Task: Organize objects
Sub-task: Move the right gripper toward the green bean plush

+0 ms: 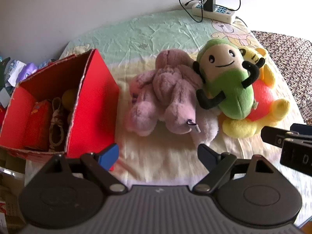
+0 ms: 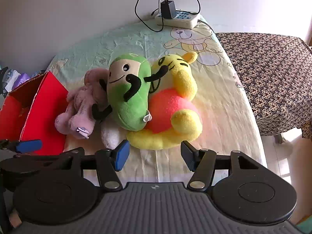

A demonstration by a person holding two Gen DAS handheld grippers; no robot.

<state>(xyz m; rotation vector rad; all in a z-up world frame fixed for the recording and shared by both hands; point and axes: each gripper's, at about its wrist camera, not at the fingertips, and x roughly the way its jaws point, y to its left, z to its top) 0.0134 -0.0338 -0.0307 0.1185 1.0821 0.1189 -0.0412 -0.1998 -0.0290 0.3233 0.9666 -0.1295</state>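
With both tools spread and empty, left tool (image 1: 158,155) should drop over the pink plush (image 1: 165,99) beside the red box (image 1: 93,105), probably pinching its thick middle, while right tool (image 2: 155,156) steadies the yellow plush (image 2: 175,105)

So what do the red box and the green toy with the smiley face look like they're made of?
The red box looks like cardboard with a smooth red coating: its top edges are torn and show pale fibre. The green plush toy looks like soft short-pile fleece, probably stuffed: fuzzy matte surface, rounded shape, a sewn centre seam and a fabric tag.
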